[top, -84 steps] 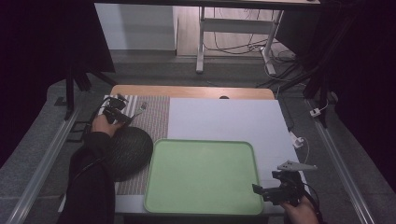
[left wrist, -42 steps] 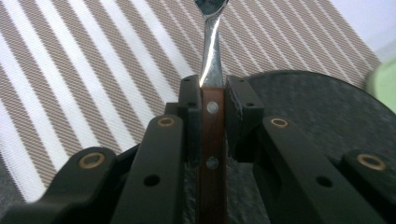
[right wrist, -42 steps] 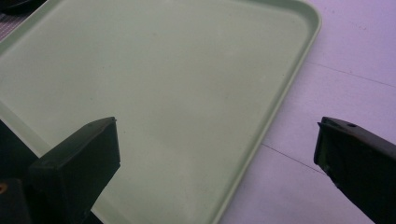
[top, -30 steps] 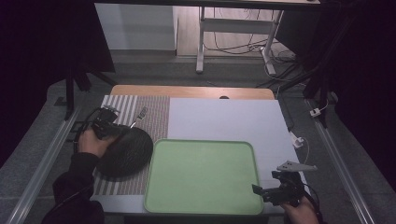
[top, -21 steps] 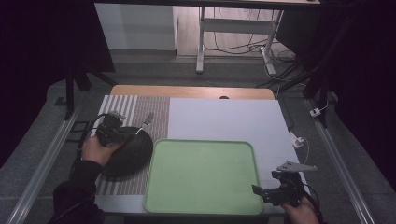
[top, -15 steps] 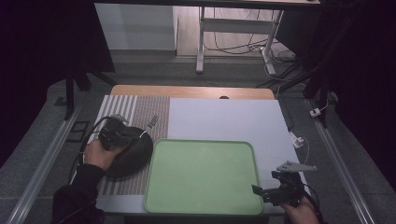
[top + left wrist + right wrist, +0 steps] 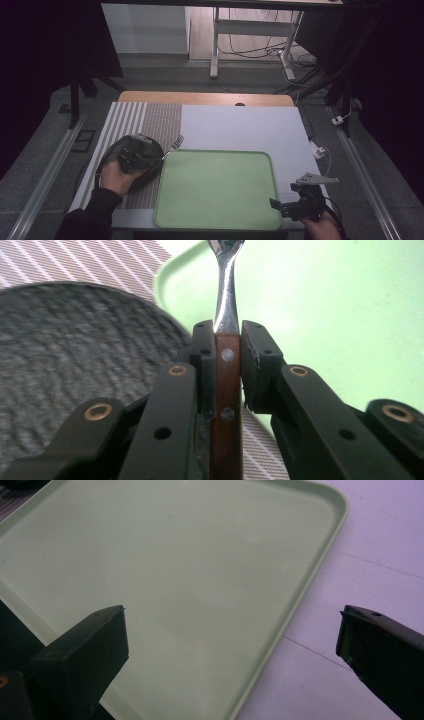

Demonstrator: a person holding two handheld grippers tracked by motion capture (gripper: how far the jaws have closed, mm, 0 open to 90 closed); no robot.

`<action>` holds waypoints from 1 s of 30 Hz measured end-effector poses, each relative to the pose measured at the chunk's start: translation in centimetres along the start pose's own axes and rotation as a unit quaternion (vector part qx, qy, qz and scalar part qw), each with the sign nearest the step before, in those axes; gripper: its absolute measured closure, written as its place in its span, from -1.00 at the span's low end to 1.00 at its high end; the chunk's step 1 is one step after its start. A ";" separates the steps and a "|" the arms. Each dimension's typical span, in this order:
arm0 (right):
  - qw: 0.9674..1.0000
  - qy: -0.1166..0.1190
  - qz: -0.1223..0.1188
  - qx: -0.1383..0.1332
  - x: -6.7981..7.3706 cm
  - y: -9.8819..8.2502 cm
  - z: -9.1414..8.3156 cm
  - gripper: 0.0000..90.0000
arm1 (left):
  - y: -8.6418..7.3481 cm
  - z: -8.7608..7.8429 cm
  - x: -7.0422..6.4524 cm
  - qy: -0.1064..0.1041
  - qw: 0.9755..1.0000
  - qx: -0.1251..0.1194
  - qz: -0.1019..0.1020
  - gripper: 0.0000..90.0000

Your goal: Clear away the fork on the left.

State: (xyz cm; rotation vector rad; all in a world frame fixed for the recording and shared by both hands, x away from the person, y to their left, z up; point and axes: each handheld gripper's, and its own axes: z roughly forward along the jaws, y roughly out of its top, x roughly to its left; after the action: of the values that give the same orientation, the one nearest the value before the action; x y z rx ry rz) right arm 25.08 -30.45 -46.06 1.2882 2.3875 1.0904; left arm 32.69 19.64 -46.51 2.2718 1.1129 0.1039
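Note:
My left gripper (image 7: 156,158) is shut on a piece of cutlery (image 7: 173,145) with a brown wooden handle and a metal neck. In the left gripper view the jaws (image 7: 227,340) clamp the riveted handle and the metal neck (image 7: 226,290) points out over the corner of a green tray (image 7: 325,315). A dark round plate (image 7: 75,340) lies under the gripper, partly hidden by the hand in the high view. My right gripper (image 7: 281,206) stands open at the tray's near right corner, nothing between its jaws (image 7: 232,620). The green tray (image 7: 215,190) is bare.
A striped placemat (image 7: 135,120) covers the table's left side under the dark plate (image 7: 146,177). A white mat (image 7: 240,130) lies under the tray, seen beside the tray rim (image 7: 300,595). A small white cable (image 7: 320,150) sits at the right edge.
My left gripper carried the cutlery from the far part of the placemat toward the near right, over the plate to the tray's corner. The right gripper stayed put.

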 end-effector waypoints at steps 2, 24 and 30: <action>1.000 0.000 0.000 0.000 0.0 0.0 0.0 -0.99 | 0.0 0.3 -0.7 -0.004 1.000 0.002 0.002 0.71; 1.000 -0.001 -0.002 0.001 0.1 0.0 0.0 -0.99 | 0.3 5.1 -7.1 -0.039 0.996 0.062 0.045 0.71; 1.000 0.000 -0.001 0.002 0.1 0.0 0.0 -0.99 | 0.2 6.4 -7.8 -0.037 0.994 0.087 0.058 0.71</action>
State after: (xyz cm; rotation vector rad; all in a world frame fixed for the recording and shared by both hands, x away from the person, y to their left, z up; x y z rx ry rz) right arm 25.06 -30.39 -46.06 1.2860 2.3908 1.0861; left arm 29.80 10.73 -50.18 2.4733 0.9855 -0.0311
